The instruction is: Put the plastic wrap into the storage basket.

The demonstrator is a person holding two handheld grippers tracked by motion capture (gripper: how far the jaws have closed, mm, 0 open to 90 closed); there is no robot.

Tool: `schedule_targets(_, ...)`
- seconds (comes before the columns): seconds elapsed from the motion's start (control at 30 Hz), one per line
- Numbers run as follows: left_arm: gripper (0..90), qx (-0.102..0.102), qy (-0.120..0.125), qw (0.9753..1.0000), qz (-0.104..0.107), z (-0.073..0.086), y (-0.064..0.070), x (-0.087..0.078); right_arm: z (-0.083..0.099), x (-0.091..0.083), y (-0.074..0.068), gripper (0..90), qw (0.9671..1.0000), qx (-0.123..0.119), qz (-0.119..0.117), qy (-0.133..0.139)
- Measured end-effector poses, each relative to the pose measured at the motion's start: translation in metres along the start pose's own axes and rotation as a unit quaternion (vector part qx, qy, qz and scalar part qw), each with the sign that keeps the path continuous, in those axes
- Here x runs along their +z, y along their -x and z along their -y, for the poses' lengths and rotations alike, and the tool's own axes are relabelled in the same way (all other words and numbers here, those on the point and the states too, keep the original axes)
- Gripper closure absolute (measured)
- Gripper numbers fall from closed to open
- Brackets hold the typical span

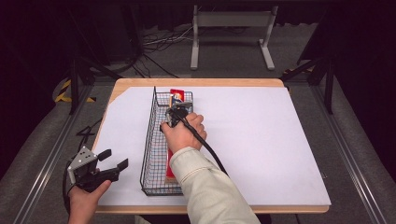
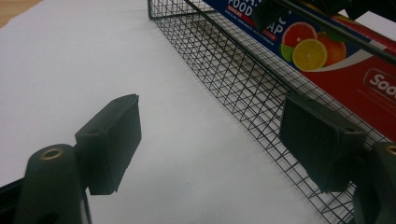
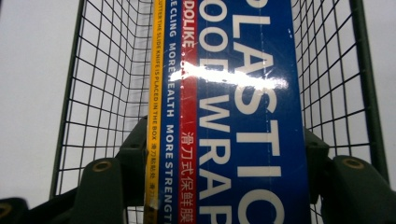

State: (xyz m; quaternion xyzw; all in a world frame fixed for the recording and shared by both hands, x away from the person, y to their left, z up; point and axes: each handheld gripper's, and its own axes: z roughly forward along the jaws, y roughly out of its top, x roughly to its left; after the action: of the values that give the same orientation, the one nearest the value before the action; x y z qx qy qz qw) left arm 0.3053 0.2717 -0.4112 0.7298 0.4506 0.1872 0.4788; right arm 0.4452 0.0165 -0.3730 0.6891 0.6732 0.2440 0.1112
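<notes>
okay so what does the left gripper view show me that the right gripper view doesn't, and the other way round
Left gripper view alone: the left tool with its jaws wide open and nothing between them, above the white table cover outside the wire basket, plus the fruit picture on the plastic wrap box.

Right gripper view alone: the right tool inside the basket with a jaw on each side of the box, and the big PLASTIC WRAP lettering up close.

Both: the black wire basket, the box lying in it, and the white cover.

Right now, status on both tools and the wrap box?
Left tool open, idle beside wire basket. Right tool shut on plastic wrap box, inside basket. Nothing blocking.
</notes>
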Motion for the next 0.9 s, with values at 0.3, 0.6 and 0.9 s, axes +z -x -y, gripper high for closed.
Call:
schedule_targets(0.3, 21.6, 0.0, 0.0, 1.0, 0.0, 0.0, 0.0, 0.0, 0.003, 0.007, -0.003, 39.9, 0.9999, -0.004, 0.008, -0.008)
schedule_targets(0.6, 21.6, 0.001, 0.001, 1.0, 0.002, 0.0, -0.001, 0.0, 0.008, 0.016, -0.004, 39.9, 0.9997, -0.008, 0.017, -0.016)
schedule_targets(0.9, 21.6, 0.001, 0.001, 1.0, 0.002, 0.0, -0.001, 0.0, 0.011, 0.023, -0.005, 39.8, 0.9994, -0.012, 0.026, -0.02)
